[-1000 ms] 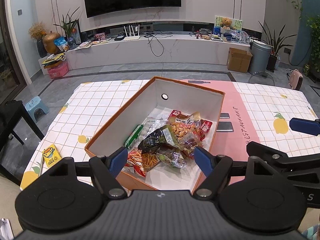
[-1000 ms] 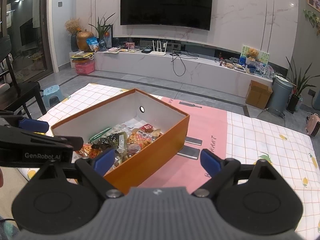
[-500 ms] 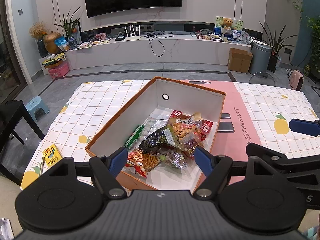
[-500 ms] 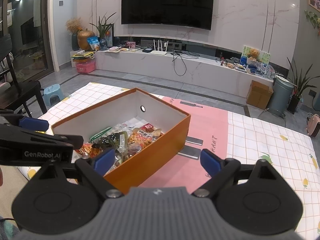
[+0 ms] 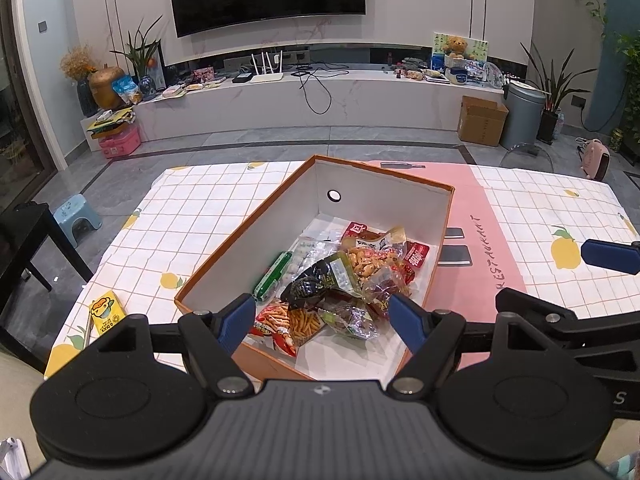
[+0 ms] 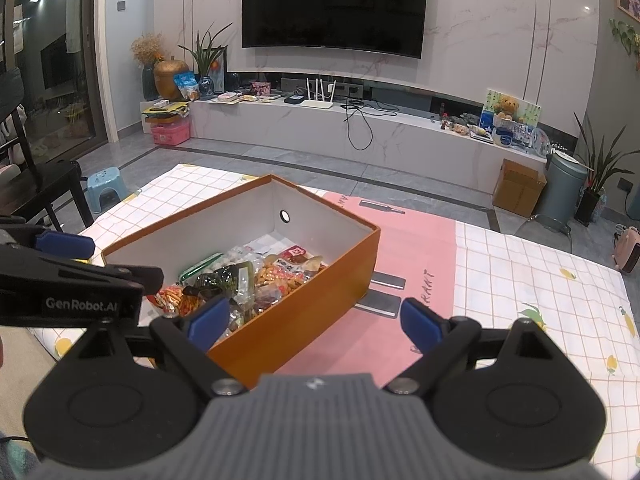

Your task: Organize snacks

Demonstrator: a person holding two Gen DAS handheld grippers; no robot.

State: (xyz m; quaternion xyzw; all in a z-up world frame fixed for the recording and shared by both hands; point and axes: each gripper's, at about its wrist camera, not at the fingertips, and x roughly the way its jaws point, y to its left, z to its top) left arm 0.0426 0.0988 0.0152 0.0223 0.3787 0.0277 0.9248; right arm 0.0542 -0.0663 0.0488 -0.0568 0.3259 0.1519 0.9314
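Observation:
An orange box (image 5: 384,196) with a white inside stands on the checked tablecloth and holds several snack packets (image 5: 340,280). The same orange box (image 6: 312,292) with its snack packets (image 6: 256,276) lies left of centre in the right wrist view. My left gripper (image 5: 322,318) hovers open over the box's near end, nothing between its fingers. My right gripper (image 6: 314,320) is open and empty above the box's right wall. A small yellow drink carton (image 5: 105,312) lies on the table left of the box.
Two dark flat phones (image 5: 456,248) lie on the pink runner (image 6: 404,248) just right of the box. Beyond the table's far edge are grey floor, a TV bench, a blue stool (image 5: 78,216) and a dark chair (image 6: 44,184) at the left.

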